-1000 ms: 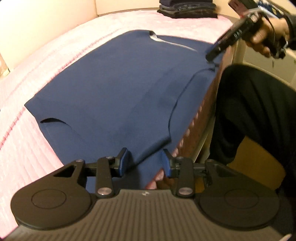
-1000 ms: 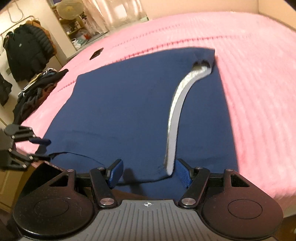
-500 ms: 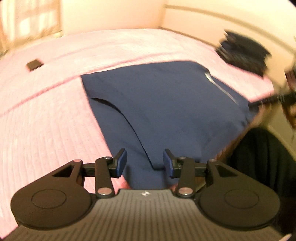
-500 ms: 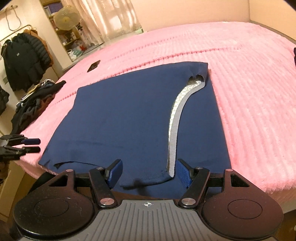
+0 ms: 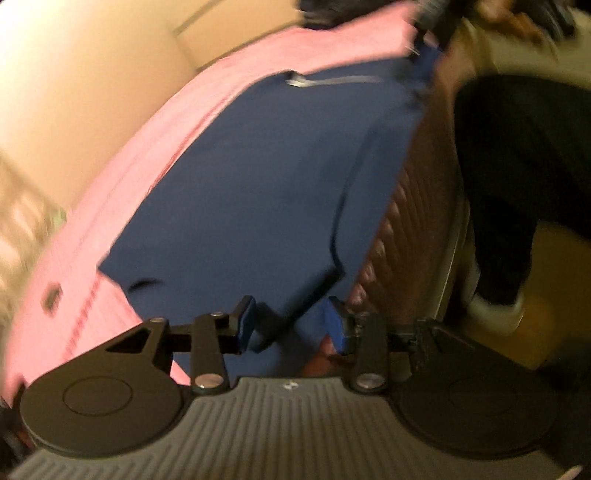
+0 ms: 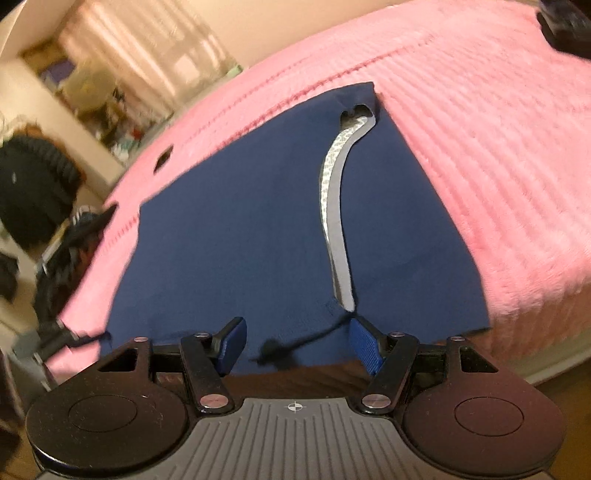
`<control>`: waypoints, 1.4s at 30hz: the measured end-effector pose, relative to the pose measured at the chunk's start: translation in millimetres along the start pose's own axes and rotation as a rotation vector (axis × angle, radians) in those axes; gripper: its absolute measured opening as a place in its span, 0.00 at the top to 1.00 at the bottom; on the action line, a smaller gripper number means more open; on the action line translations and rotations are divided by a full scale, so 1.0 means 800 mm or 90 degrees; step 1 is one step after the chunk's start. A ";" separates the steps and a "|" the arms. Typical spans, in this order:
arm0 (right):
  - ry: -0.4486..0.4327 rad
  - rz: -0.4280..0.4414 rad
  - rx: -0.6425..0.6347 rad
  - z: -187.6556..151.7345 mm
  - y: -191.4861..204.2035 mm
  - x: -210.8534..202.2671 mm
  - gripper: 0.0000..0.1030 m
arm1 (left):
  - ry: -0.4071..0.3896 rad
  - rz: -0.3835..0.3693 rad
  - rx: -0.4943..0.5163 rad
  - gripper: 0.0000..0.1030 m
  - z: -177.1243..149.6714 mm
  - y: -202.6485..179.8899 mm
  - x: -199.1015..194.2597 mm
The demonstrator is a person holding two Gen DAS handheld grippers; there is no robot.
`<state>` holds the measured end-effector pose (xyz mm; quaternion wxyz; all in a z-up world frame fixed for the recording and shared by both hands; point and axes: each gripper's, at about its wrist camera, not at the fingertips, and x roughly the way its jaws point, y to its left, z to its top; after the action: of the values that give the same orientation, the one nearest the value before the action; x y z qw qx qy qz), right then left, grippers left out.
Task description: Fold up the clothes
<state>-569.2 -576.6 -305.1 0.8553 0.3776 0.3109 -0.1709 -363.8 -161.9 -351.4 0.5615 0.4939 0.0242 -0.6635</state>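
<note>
A navy garment [image 5: 266, 184] lies flat on the pink bed cover [image 5: 122, 206], its near edge hanging over the bed's side. My left gripper [image 5: 290, 326] stands at one near corner with the hem between its jaws and the pads apart. In the right wrist view the same garment [image 6: 229, 236] shows a grey inner band [image 6: 334, 206]. My right gripper [image 6: 297, 343] is at the other near corner. Its jaws are closing with the garment's edge between them, and the pads are clear of the cloth. The left view is blurred.
The brown quilted bed side [image 5: 399, 221] drops below the garment, and a person's dark trouser leg [image 5: 517, 166] stands beside it. A stack of dark clothes [image 6: 565, 22] sits at the far corner of the bed. A small dark item [image 6: 163, 159] lies on the cover.
The left gripper swung across the near corner and back, and both views have rolled. The right jaws have narrowed around the garment's edge.
</note>
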 end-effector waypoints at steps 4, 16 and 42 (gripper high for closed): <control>-0.012 -0.002 0.053 0.005 -0.012 0.001 0.64 | -0.004 0.014 0.049 0.66 0.003 -0.003 -0.003; -0.037 -0.013 0.051 0.005 -0.019 -0.007 1.00 | -0.002 0.028 0.164 0.99 -0.003 -0.025 0.002; -0.045 -0.097 -0.079 -0.015 0.032 -0.032 0.93 | 0.006 -0.003 -0.202 0.84 -0.053 0.054 -0.057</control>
<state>-579.9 -549.6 -280.7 0.8721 0.2929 0.3183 -0.2290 -309.4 -120.2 -319.0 0.6310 0.4020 0.1324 -0.6501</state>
